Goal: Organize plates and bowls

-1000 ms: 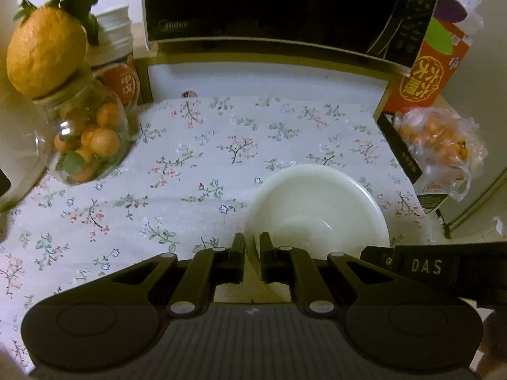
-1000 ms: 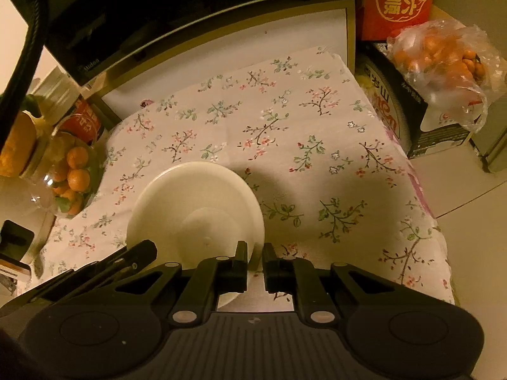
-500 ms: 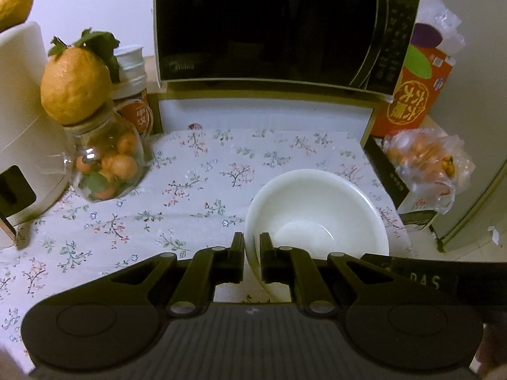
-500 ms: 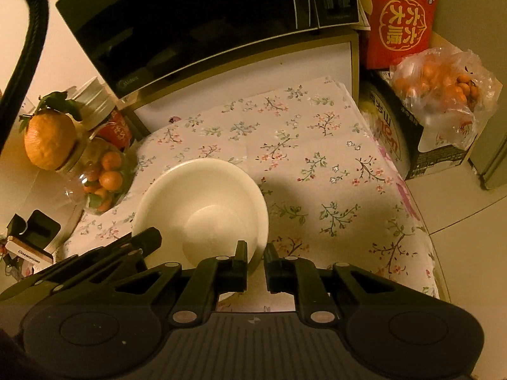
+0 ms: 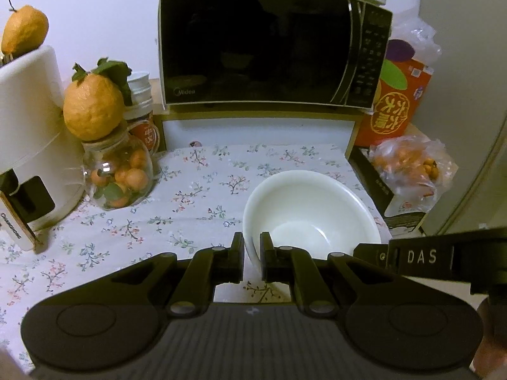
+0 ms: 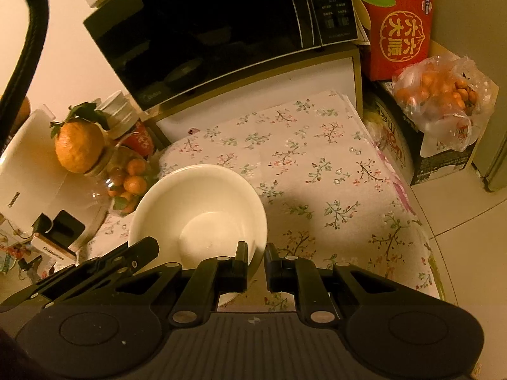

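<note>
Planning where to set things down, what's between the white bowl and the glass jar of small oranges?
Only bare floral tablecloth lies between bowl and jar, in the left wrist view.

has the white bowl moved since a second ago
Yes. The white bowl, held at its rim by both grippers, has risen off the floral cloth, away from the microwave.

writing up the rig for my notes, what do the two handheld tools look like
Both match: the left tool and right tool are matt black plastic, each with two short square-tipped fingers on angled link arms joined by silver pins. Behind these sits a wide ribbed body with a round disc at each side. The right tool's side bears white letters "DAS" in the left view. A thick black cable arcs over the right view.
</note>
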`<control>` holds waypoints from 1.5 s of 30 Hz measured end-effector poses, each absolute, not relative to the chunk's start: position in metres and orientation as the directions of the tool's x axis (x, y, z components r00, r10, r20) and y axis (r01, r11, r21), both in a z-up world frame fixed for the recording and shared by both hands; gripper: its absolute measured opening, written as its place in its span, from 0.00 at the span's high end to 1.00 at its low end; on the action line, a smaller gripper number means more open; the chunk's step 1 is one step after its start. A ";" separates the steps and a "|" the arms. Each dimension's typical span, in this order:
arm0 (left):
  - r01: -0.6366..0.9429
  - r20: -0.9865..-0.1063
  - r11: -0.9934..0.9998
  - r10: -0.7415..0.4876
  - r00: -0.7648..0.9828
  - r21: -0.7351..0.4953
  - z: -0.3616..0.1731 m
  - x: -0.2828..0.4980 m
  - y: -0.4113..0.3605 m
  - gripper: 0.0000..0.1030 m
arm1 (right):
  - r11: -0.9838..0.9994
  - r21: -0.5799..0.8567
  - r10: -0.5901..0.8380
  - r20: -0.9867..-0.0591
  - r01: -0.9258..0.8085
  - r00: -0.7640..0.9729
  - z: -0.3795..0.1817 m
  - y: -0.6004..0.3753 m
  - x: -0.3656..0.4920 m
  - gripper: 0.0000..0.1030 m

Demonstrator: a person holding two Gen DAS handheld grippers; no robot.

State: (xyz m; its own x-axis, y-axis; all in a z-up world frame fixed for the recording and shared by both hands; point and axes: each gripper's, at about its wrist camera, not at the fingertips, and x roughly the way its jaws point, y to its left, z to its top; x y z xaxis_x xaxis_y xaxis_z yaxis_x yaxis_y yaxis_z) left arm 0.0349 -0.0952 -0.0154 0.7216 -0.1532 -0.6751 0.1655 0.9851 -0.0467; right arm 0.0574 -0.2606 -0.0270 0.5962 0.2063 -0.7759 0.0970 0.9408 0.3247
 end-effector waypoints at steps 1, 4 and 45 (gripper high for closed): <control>0.169 -0.671 0.985 -0.153 0.725 -0.042 -0.014 0.032 -0.096 0.91 | 0.940 0.327 0.209 -0.774 0.094 0.598 -0.025 -0.260 0.055 0.90; 0.176 -0.665 0.984 -0.153 0.732 -0.032 -0.012 0.024 -0.098 0.91 | 0.940 0.328 0.210 -0.768 0.090 0.605 -0.022 -0.260 0.048 0.90; 0.238 -0.811 0.971 -0.144 0.566 -0.006 -0.057 -0.024 -0.109 0.88 | 0.973 0.228 0.174 -0.836 0.041 0.520 -0.044 -0.253 -0.019 0.89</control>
